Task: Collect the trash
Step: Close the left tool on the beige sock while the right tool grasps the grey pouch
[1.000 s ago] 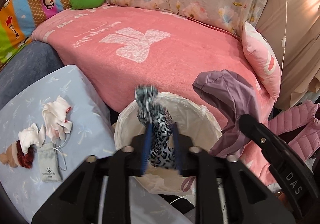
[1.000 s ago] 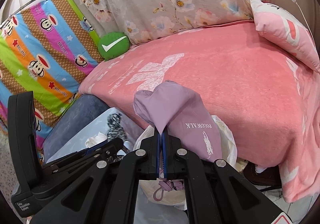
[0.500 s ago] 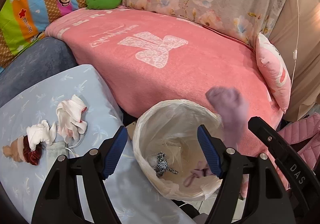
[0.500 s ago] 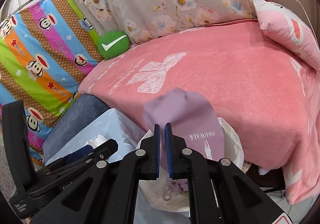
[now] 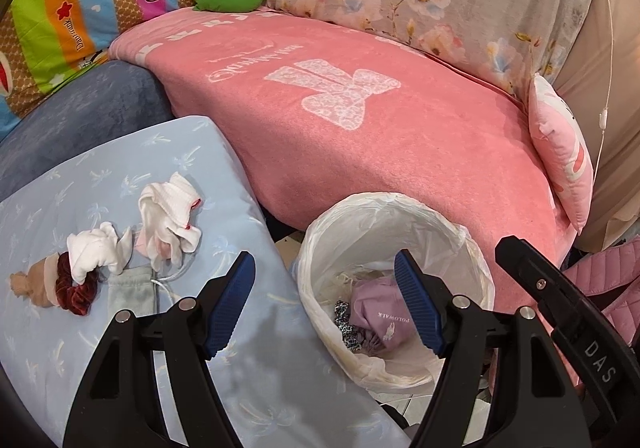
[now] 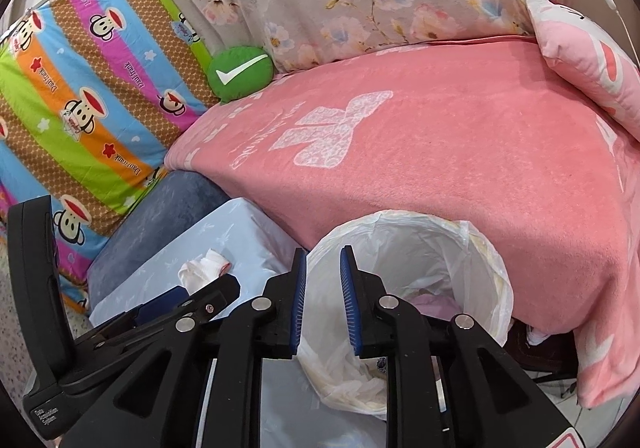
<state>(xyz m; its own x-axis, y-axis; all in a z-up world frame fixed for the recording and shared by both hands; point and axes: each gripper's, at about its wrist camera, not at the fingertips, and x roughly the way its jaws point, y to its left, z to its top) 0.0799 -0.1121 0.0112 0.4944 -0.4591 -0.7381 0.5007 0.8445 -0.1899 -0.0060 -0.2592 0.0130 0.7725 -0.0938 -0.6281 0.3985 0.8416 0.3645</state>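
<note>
Lined bin [image 5: 472, 248] holds purple pouch [image 5: 380, 316], lying flat, leopard scrap [image 5: 346, 324] touching its left. Left tool [image 5: 324, 304] spread wide, empty; right tool [image 6: 323, 302] parted slightly, empty. Rags [image 5: 168, 219] on blue surface [image 5: 60, 215].

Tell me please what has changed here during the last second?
Both tongs let go. The left tongs dropped the leopard-print cloth and the right tongs dropped the purple bag; both now lie in the white bin. The rags on the blue cushion stayed put.
</note>
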